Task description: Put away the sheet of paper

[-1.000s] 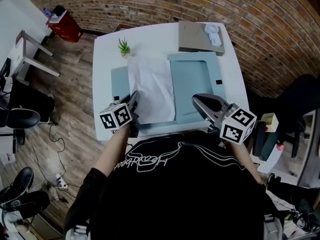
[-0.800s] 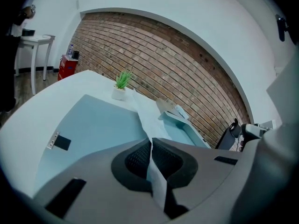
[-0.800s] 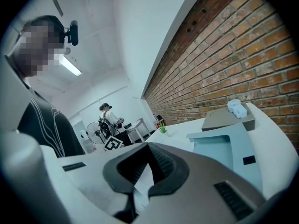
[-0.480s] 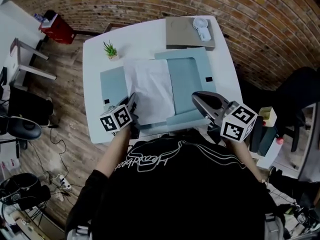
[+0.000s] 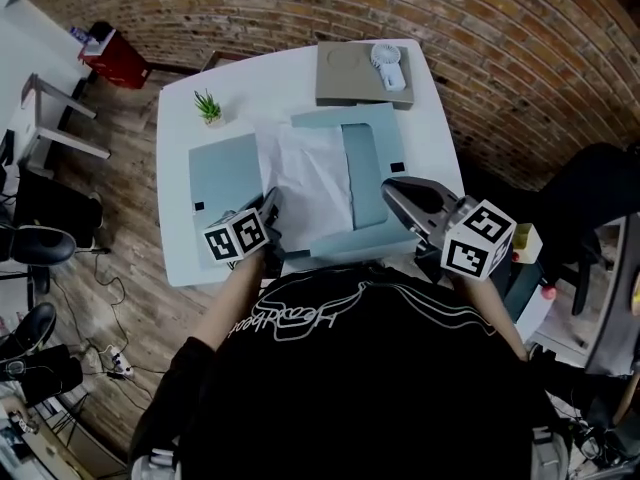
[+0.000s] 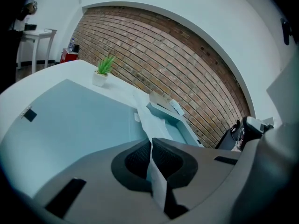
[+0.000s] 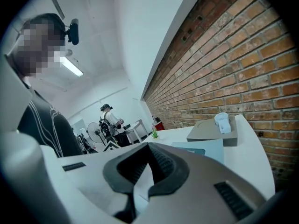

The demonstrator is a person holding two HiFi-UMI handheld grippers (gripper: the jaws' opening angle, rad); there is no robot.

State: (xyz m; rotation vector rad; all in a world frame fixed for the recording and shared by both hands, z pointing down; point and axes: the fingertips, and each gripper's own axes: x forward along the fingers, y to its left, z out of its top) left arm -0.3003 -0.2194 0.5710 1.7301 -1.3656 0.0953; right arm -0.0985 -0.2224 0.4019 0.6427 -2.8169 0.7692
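The white sheet of paper [image 5: 315, 168] lies across an open light-blue folder [image 5: 372, 158] on the white table [image 5: 178, 238]. My left gripper [image 5: 272, 208] is shut on the sheet's near left corner. In the left gripper view the paper [image 6: 149, 122] runs straight between the pads and rises in a fold toward the folder [image 6: 70, 120]. My right gripper [image 5: 388, 190] hovers over the folder's right panel. Its jaws [image 7: 135, 185] look shut, and I see nothing held between them.
A small potted plant [image 5: 208, 108] stands at the table's far left. A grey box [image 5: 345, 76] with a white fan [image 5: 385, 63] on it sits at the far edge. A red bin [image 5: 112, 56] and office chairs [image 5: 40, 240] stand on the wooden floor at left.
The sheet lay flat before. Now its near left part is raised and creased toward the right, and it looks narrower. The head view has shifted. Both grippers stay near the table's front edge.
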